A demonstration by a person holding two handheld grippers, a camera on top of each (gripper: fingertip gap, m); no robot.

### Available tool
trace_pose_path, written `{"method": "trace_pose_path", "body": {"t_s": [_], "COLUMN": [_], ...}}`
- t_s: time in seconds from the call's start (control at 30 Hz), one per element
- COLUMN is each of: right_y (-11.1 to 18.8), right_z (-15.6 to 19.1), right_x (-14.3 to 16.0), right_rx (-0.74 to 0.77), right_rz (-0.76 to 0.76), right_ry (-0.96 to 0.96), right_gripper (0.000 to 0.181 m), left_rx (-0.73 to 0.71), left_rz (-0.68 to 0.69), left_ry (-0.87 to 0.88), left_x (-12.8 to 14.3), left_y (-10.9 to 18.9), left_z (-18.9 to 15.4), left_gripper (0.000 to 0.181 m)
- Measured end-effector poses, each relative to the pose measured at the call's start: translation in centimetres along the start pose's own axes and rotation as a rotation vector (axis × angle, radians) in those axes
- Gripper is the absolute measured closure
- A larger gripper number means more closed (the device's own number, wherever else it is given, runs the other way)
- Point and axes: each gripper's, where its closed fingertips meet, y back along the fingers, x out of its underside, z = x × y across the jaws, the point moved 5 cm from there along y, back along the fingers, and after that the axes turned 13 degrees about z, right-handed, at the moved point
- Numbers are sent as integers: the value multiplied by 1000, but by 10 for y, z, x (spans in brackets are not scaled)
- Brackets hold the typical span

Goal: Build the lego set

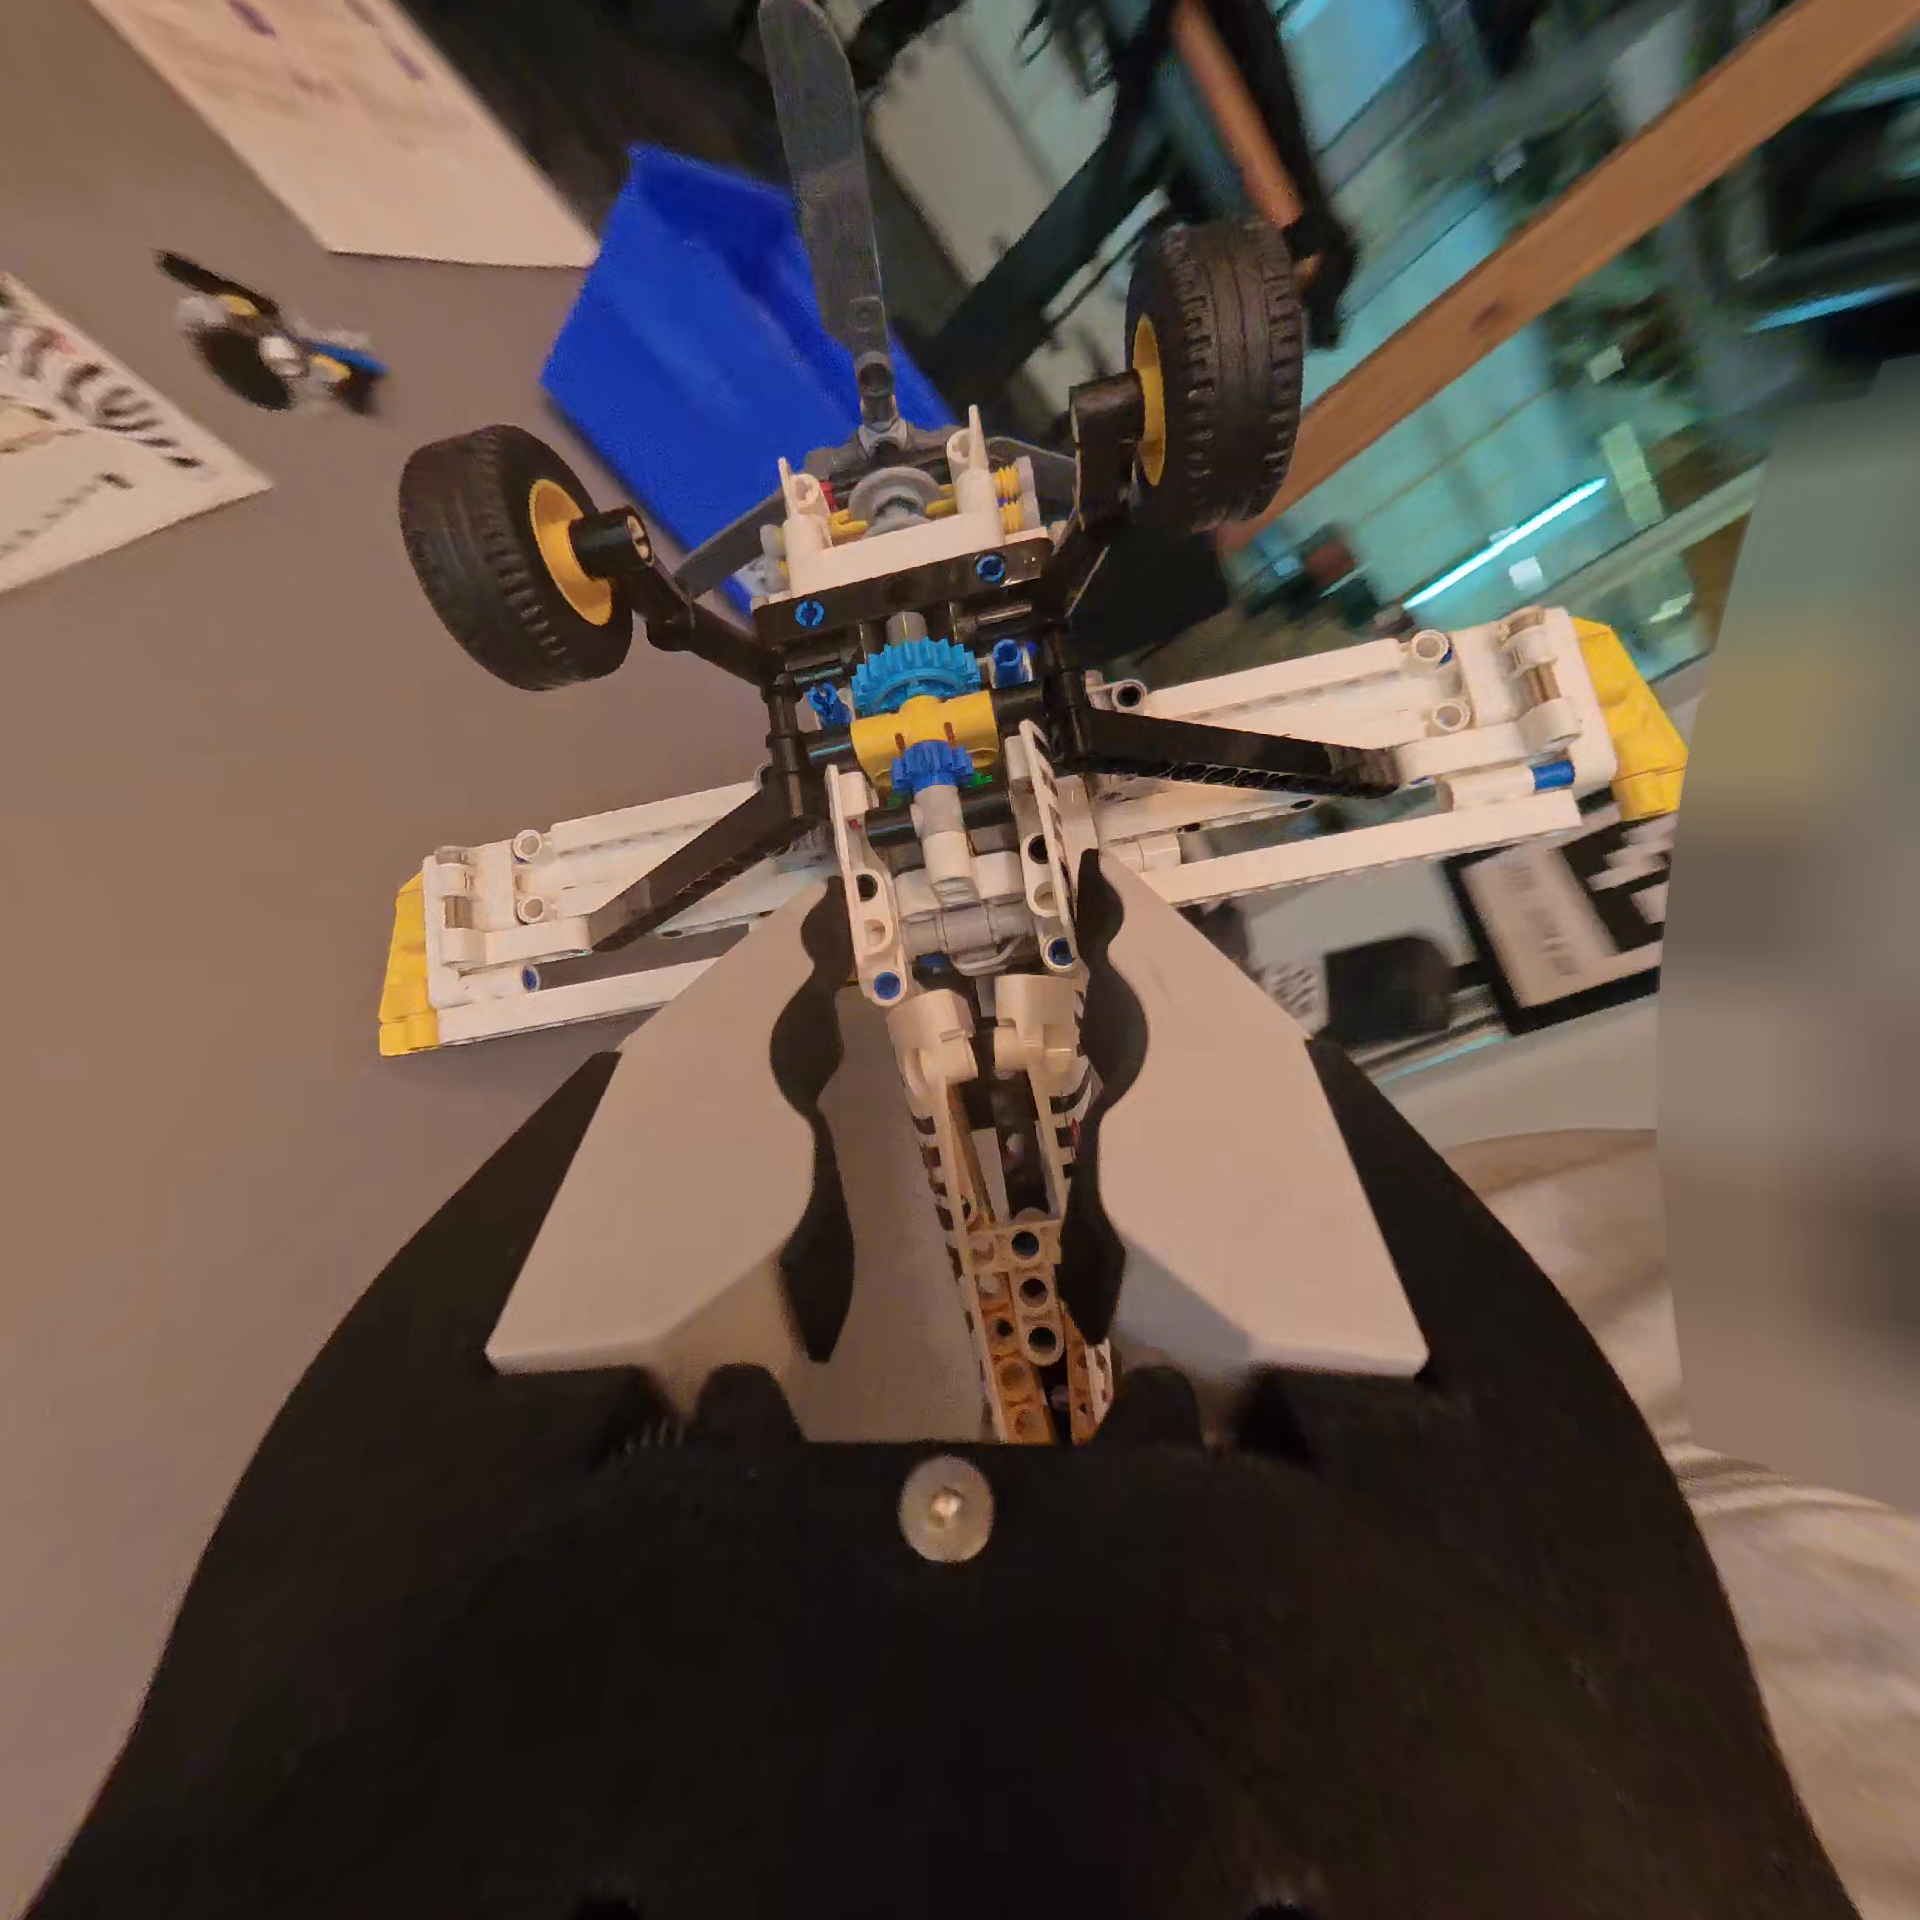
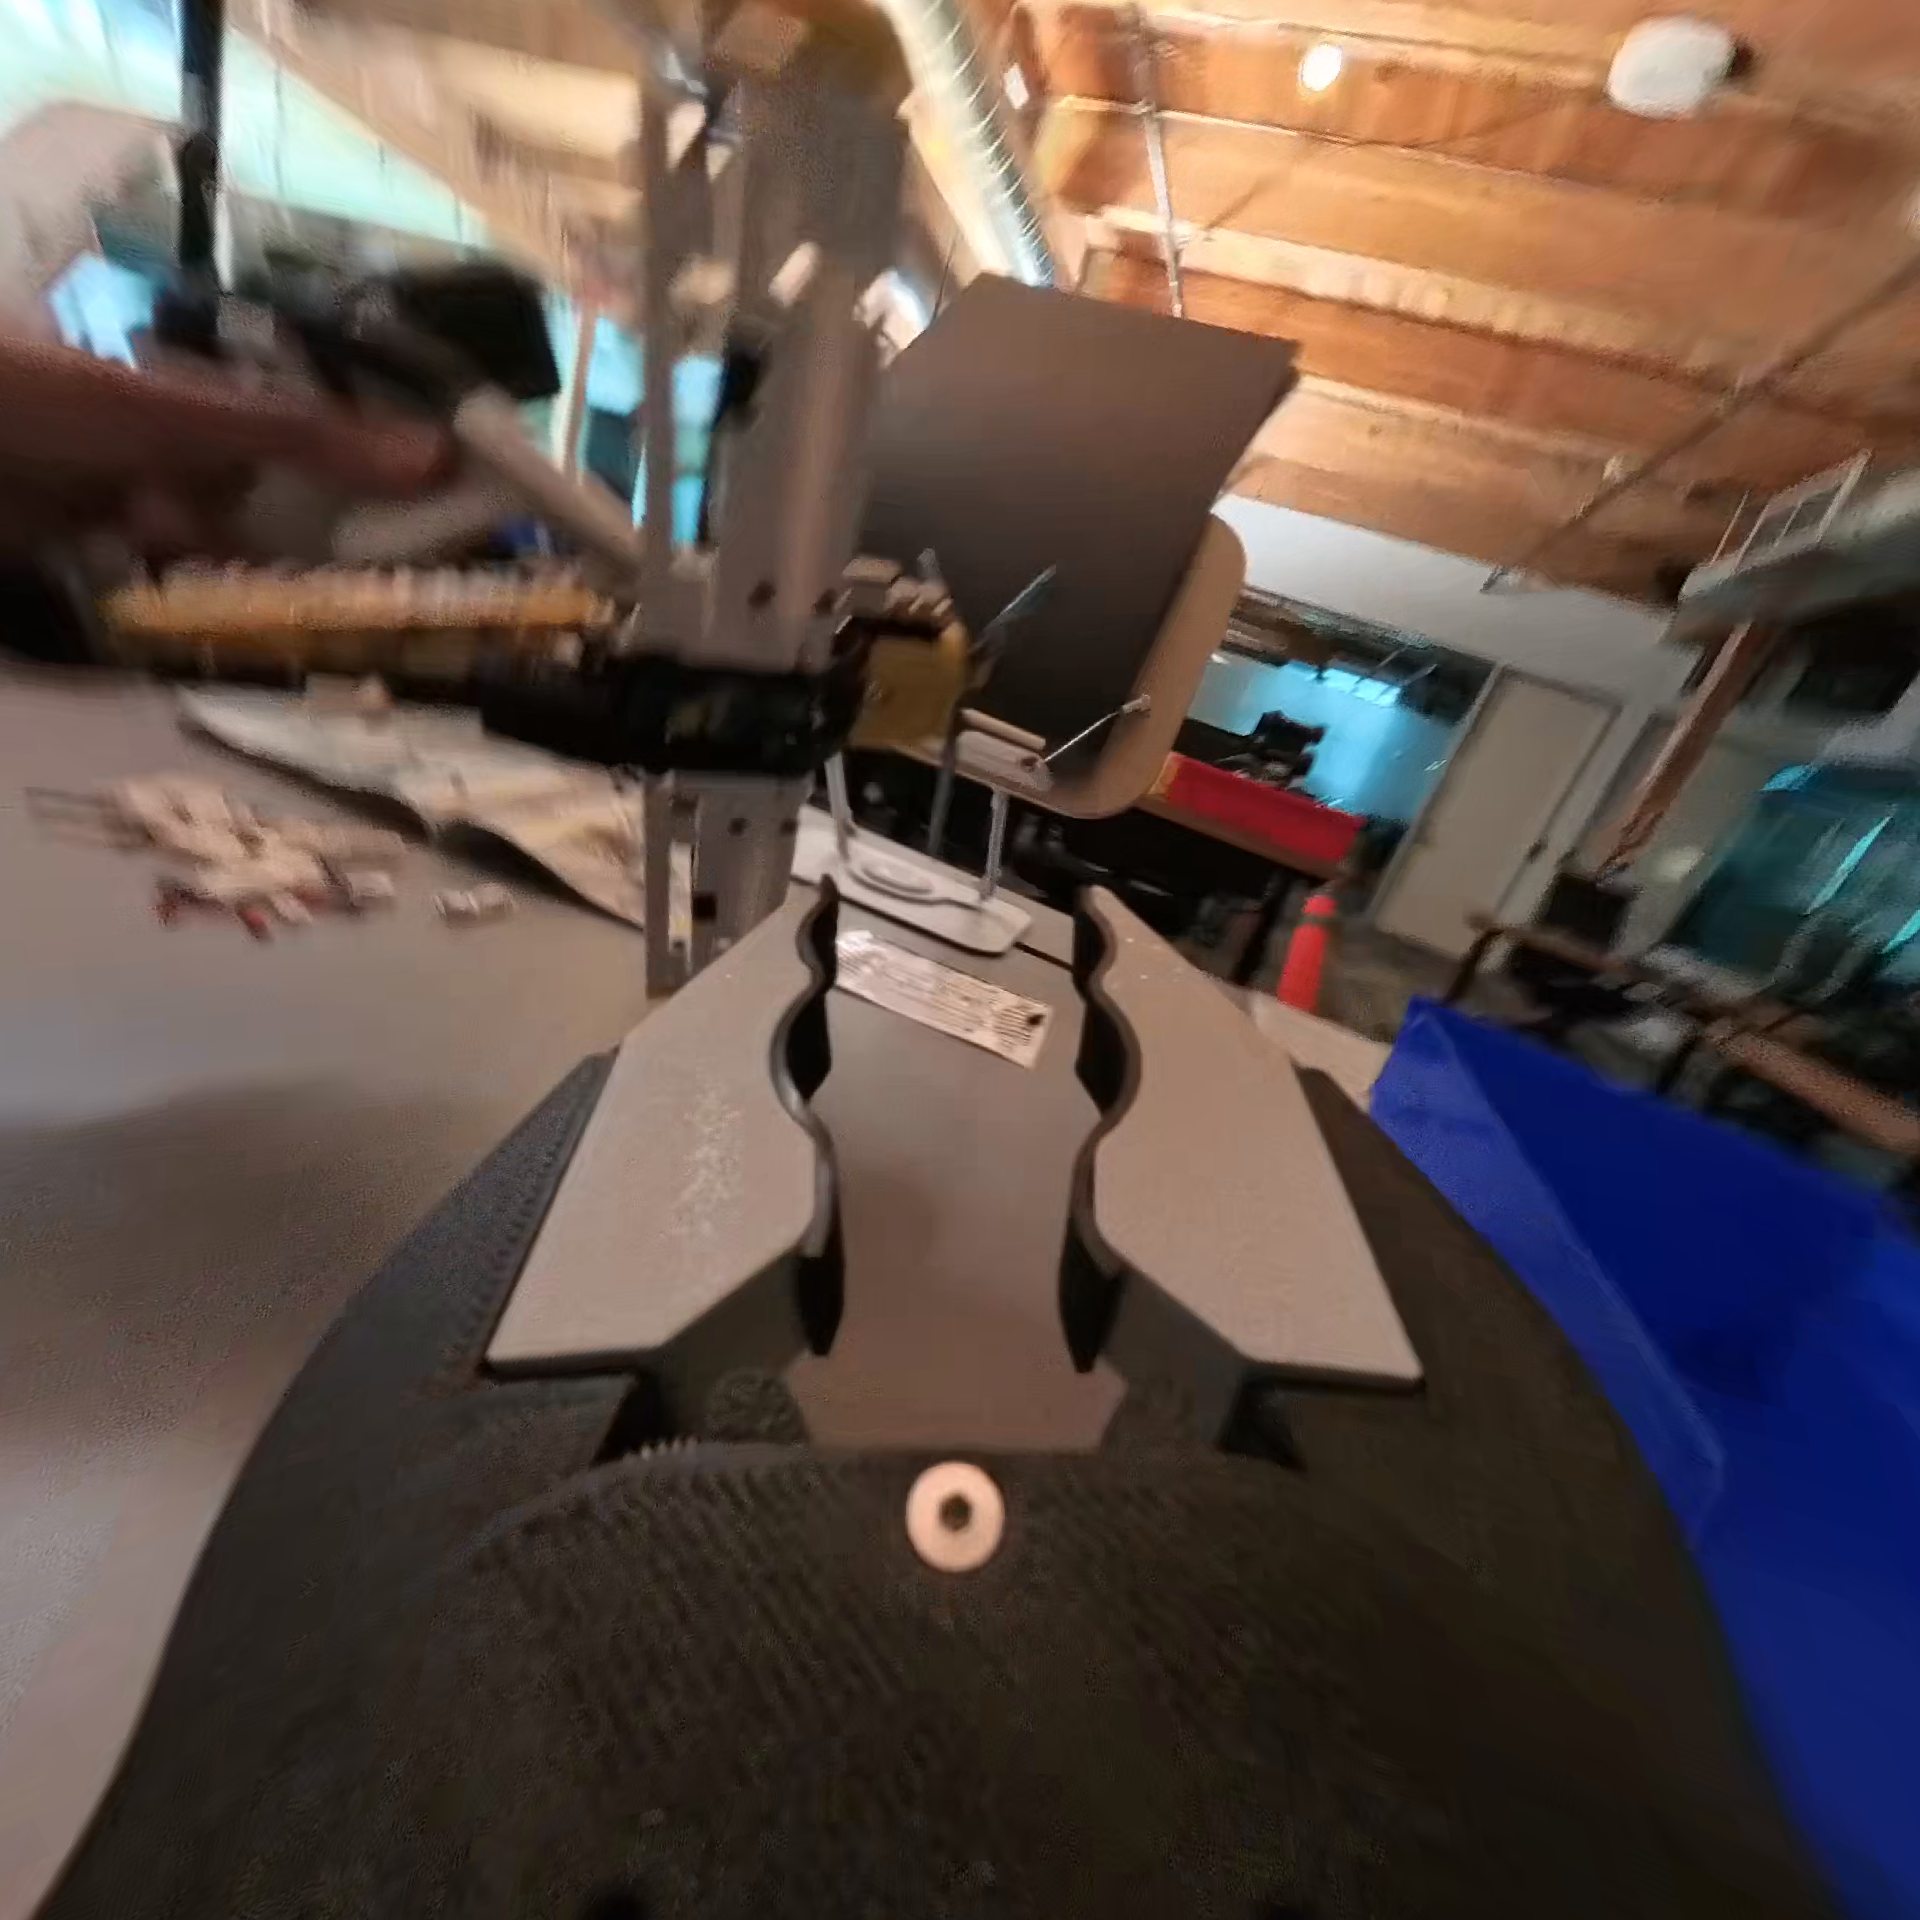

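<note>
The left gripper (image 1: 961, 914) clamps the narrow tail of a white, black and yellow Lego plane model (image 1: 925, 748), held aloft over the grey table (image 1: 208, 1039), wheels and propeller pointing far. The right gripper (image 2: 956, 935) hovers low over the table, jaws apart and empty, with a blue plastic bin (image 2: 1662, 1299) at right.

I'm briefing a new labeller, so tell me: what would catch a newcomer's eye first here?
The white, black and yellow lego plane, lifted off the grey table with the left gripper shut on its tail, fills the left wrist view. Its two black wheels splay toward the blue bin. The right gripper is open with nothing in it.
</note>
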Motion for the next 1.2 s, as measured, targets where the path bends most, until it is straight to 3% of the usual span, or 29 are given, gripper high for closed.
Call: {"method": "trace_pose_path", "body": {"t_s": [0.1,0.17,0.23,0.27,0.4,0.53,0.67,0.77,0.93,1.2], "right_y": [-10,-11,-13,-17,-25,-24,-30,-40,-44,-43], "right_z": [32,49,62,64,58,77,87,83,78,78], "right_x": [-10,-17,-17,-17,-34,-56,-61,-58,-59,-66], "right_rx": [126,236,250,219,124,54,44,54,99,77], "right_rz": [5,-90,-139,-122,-125,-205,-182,-110,-104,-22], "right_ry": [349,600,817,855,904,1131,1374,1480,1582,1578], "right_gripper": [129,137,142,142,107,101,100,105,142,143], "left_rx": [193,296,360,386,458,444,410,415,421,514], "left_rz": [-61,-83,-91,-92,-109,-93,-67,-58,-52,-63], "left_ry": [41,65,68,70,82,89,87,90,129,153], "left_x": [-2,-1,1,2,4,7,8,10,14,12], "left_y": [4,4,2,1,-4,-11,-16,-20,-27,-25], "left_z": [-9,-14,-20,-22,-29,-30,-32,-35,-32,-35], "left_gripper": [137,137,133,137,135,134,137,137,137,131]}}
